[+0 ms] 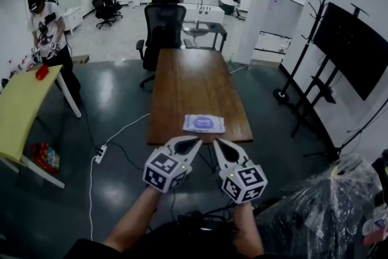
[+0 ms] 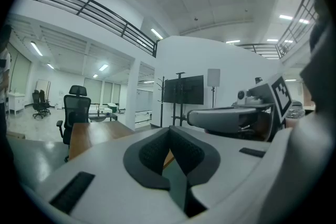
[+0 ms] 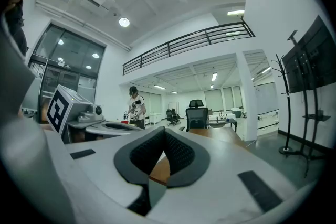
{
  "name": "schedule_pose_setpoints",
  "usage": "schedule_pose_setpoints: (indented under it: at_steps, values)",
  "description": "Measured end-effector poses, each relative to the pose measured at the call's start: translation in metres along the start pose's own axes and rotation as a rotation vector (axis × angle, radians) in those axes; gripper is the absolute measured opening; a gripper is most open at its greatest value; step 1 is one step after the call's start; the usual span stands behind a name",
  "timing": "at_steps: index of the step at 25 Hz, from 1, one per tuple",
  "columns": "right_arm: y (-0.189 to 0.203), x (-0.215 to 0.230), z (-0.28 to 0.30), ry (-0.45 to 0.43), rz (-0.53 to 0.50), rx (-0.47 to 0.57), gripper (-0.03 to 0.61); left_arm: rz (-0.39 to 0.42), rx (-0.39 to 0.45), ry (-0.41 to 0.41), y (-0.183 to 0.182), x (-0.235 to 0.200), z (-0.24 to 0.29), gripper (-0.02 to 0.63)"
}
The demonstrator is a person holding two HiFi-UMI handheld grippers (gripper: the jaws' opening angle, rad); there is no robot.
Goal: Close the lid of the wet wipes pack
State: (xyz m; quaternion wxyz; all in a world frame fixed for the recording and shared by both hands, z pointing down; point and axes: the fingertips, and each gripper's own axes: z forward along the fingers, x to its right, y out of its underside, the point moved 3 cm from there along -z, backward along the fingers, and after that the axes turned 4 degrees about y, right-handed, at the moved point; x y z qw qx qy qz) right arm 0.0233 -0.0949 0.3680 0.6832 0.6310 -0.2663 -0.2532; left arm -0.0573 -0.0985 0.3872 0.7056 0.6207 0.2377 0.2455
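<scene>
left gripper (image 1: 194, 143): fingertips pressed together, holding nothing | right gripper (image 1: 216, 145): fingertips likewise together, empty | wet wipes pack (image 1: 204, 124): flat on wooden table (image 1: 194, 79), near its front edge, just beyond both grippers, untouched | lid: too small to tell | far left: 1 person (image 1: 46, 27) at yellow table (image 1: 18, 112)

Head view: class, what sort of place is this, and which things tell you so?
Most likely an open-plan office or lab workspace. It has a long wooden table, black office chairs on a bare floor, and a large screen mounted on a stand.
</scene>
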Motion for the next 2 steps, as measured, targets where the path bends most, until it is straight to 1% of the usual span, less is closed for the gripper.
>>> schedule_pose_setpoints:
  at_steps: [2]
  values:
    - [-0.0017, -0.0001, 0.0005, 0.001, -0.001, 0.001, 0.005, 0.003, 0.001, 0.002, -0.0014, 0.0001, 0.0004, -0.005]
